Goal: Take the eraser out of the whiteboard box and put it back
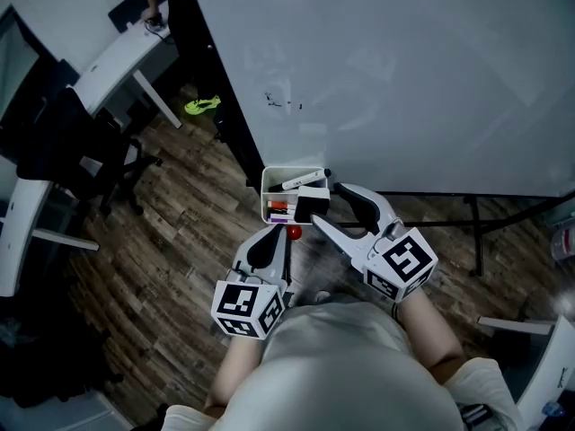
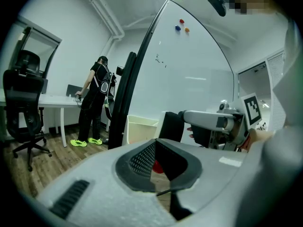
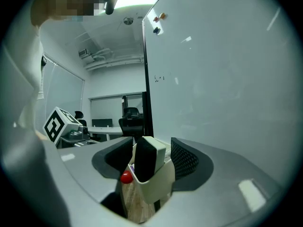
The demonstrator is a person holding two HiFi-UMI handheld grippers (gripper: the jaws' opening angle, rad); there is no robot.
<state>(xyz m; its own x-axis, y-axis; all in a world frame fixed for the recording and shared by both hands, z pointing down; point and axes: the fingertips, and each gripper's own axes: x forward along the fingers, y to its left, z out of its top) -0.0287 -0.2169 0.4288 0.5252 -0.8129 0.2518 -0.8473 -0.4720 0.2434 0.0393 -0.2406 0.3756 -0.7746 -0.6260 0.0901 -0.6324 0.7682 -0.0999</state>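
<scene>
The white box hangs at the whiteboard's bottom edge; a black eraser stands upright in it beside some markers.

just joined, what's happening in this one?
A person holds two grippers at a whiteboard. The right gripper is open, fingers either side of the eraser, which stands in the box at the board's lower edge, not gripped. The left gripper is shut and empty, near the box.

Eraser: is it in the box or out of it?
In. The eraser stands on end inside the whiteboard box, its top poking above the rim; the right gripper is open around it.
</scene>
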